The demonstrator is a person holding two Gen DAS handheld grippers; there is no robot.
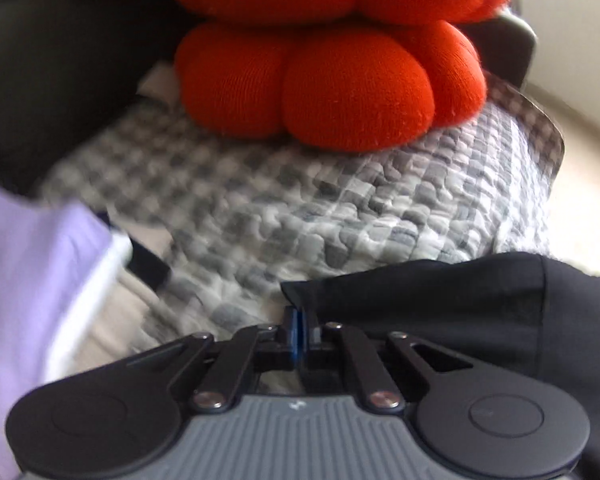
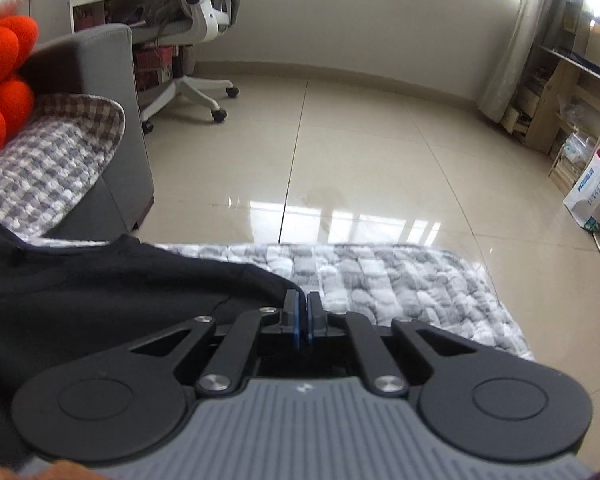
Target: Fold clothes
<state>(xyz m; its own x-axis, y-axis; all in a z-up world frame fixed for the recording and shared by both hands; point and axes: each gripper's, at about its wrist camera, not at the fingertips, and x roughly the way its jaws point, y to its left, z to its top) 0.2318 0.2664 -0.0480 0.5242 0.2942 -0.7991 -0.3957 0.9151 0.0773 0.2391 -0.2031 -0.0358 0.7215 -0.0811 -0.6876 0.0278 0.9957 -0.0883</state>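
My left gripper's fingers are pressed together, and the edge of the black garment runs right up against them; I cannot tell for certain whether cloth is pinched between the pads. On my right gripper the fingers are also drawn close, only a thin slit between the blue pads, and the black garment's hem reaches the left finger; again I cannot tell whether fabric is caught.

The garment lies spread on the grey checked quilt that covers the sofa seat, stretching between my two grippers. In the left wrist view, a lilac cloth sits blurred at the left edge, and a knotted orange cushion rests on the quilt ahead, against the dark sofa back.

From the right wrist view I see the quilt's edge hanging toward the glossy tiled floor, the grey sofa arm, a white office chair beside a desk, and a wooden shelf by the curtain.
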